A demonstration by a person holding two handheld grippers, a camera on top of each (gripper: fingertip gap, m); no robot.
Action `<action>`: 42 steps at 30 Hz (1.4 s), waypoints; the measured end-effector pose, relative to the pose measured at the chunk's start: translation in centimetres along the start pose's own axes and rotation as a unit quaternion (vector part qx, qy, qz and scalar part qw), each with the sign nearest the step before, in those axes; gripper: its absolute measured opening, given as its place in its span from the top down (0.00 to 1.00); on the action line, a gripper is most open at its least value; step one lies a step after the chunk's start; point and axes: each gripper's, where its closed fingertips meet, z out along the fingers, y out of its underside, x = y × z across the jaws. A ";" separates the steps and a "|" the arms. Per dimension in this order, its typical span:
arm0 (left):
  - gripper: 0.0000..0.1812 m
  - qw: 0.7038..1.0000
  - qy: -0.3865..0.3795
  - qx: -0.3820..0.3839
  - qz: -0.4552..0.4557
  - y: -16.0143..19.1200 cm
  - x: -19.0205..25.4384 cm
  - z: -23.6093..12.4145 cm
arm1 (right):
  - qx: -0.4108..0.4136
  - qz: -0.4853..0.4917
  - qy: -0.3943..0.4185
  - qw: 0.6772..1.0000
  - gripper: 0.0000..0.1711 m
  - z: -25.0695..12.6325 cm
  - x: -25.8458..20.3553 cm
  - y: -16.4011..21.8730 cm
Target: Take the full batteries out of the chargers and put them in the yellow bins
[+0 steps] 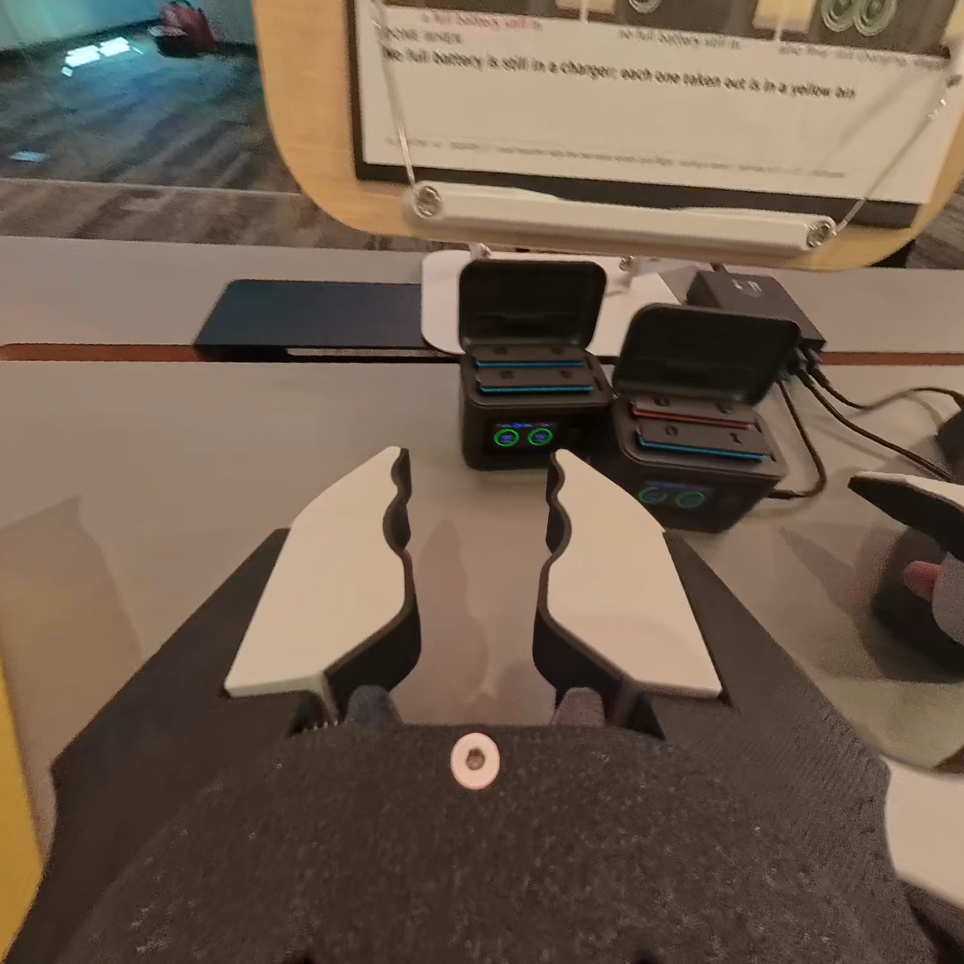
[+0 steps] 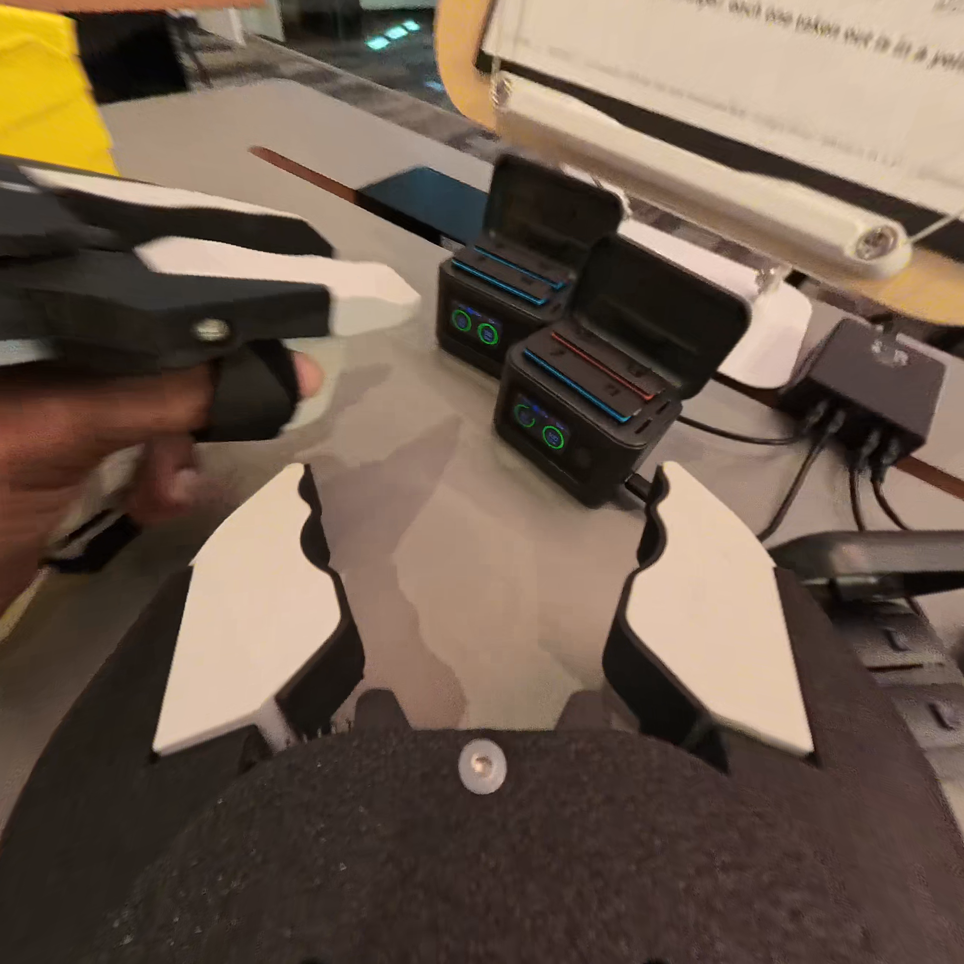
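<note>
Two black chargers stand side by side with their lids open. The farther charger [image 1: 521, 435] [image 2: 469, 323] holds two blue-striped batteries [image 1: 529, 388]. The nearer charger [image 1: 730, 501] [image 2: 542, 428] holds a red-striped battery [image 1: 688, 417] and a blue-striped battery [image 1: 699, 446]. Both front screens show green rings. My left gripper [image 1: 477, 469] is open and empty, just short of the farther charger; it also shows in the right wrist view [image 2: 375, 276]. My right gripper [image 2: 482, 480] is wide open and empty in front of the nearer charger. A yellow bin [image 2: 47, 88] is at the far left.
A black power hub [image 1: 751, 308] [image 2: 876, 386] with several cables sits behind and right of the chargers. A wooden sign board [image 1: 323, 156] on a stand overhangs them. A dark blue flat pad [image 1: 313, 313] lies to the left. A black object [image 2: 887, 563] lies at the right. The black power hub [image 1: 751, 308] lies some 20 cm from my right tips, 30 cm from my left tips. It is also in sight in the right wrist view [image 2: 863, 371].
</note>
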 end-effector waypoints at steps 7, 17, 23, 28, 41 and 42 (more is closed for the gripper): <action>0.73 1.000 -0.025 0.017 -0.001 -0.5 -1.5 -0.3 | -0.049 0.050 0.079 0.994 0.26 4.8 2.7 -0.1; 0.71 1.000 -0.009 -0.016 0.017 0.9 -0.7 0.5 | -0.086 0.057 0.127 0.987 0.44 6.6 6.5 0.6; 0.58 0.994 0.008 -0.090 0.066 2.8 1.0 3.1 | -0.087 0.062 0.143 0.984 0.45 4.0 8.9 2.0; 0.48 0.985 0.016 -0.154 0.069 4.1 1.8 5.5 | -0.088 0.066 0.156 0.982 0.47 2.0 10.7 3.0; 0.50 0.980 -0.011 -0.187 0.069 3.8 3.2 9.9 | -0.042 0.085 0.063 0.994 0.52 -3.7 9.4 3.3; 0.50 0.980 -0.008 -0.186 0.073 3.8 3.3 9.8 | -0.031 0.083 0.056 0.994 0.52 -4.4 9.3 3.0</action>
